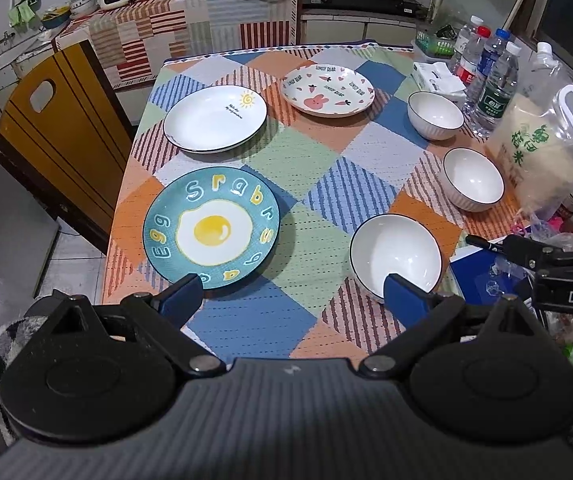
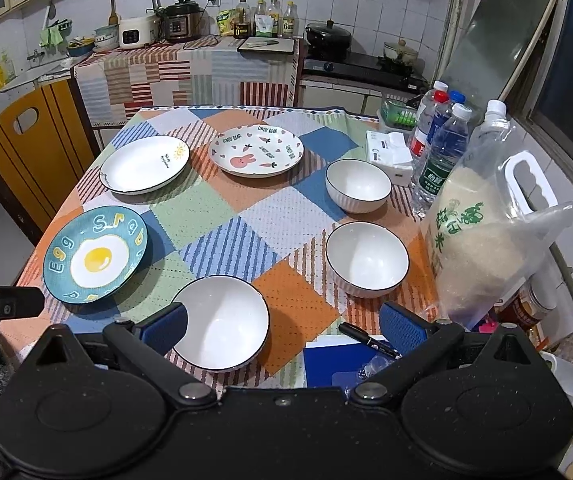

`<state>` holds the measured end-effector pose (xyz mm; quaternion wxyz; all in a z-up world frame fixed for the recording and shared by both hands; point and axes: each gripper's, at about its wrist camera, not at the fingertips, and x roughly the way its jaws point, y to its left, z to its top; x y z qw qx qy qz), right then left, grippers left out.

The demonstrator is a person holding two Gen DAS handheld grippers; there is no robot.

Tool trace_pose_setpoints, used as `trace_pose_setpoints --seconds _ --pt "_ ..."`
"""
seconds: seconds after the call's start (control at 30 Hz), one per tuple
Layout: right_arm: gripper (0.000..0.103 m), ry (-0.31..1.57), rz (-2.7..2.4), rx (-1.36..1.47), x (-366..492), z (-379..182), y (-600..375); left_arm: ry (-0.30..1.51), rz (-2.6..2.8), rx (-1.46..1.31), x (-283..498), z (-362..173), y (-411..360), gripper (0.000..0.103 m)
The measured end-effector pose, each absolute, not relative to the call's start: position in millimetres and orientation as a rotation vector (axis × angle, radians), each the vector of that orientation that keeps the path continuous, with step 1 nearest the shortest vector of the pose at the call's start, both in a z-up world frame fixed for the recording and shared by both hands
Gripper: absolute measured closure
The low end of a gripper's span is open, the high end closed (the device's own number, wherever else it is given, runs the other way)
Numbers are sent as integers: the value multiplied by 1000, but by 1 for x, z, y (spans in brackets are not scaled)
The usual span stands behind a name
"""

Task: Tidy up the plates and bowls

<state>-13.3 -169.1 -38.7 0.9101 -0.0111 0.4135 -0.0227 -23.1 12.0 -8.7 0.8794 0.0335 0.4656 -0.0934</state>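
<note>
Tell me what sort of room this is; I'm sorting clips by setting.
Most likely a home kitchen: a stove with a black pot, a rice cooker on the counter, and a dining table with plates and bowls.

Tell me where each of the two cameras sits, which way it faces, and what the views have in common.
Left wrist: sits on the left gripper above the table's near edge, looking across the table toward the kitchen counter; its own open blue fingers show, and part of the other gripper at the right edge.
Right wrist: sits on the right gripper, further right, facing the same way; its open fingers show.
Shared: the egg plate, the two other plates and three white bowls.
</note>
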Motion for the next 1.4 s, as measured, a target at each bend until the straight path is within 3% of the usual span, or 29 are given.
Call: trace_pose_setpoints --seconds 0.07,0.13,0.27,0.57,0.7,0.97,1.2,1.3,1.37,1.4 --pt "0 855 -45 -24 -13 -39 -169 980 -202 45 -21 -9 13 5" --pt "0 857 -45 -24 -12 -40 -169 980 -207 8 -21 -10 16 13" --pt "0 832 -23 -47 -9 -41 -168 951 -225 43 -19 -8 18 14" --pt "0 536 309 67 18 -37 -172 956 -235 34 26 -10 70 13" --pt "1 640 451 115 64 -53 -155 997 -222 93 58 -29 87 13" --pt "27 917 518 327 151 -132 -105 1065 -210 165 117 -92 120 13" --pt "28 1077 493 354 190 -189 -76 1136 -237 194 146 -132 140 13" --pt "43 1120 472 332 198 -203 -66 1185 -250 153 166 -149 151 14" --pt "46 1159 448 339 207 -214 -64 1203 -259 138 177 -163 157 17" --pt "47 1170 439 348 209 -218 -63 1210 -249 141 180 -169 159 25"
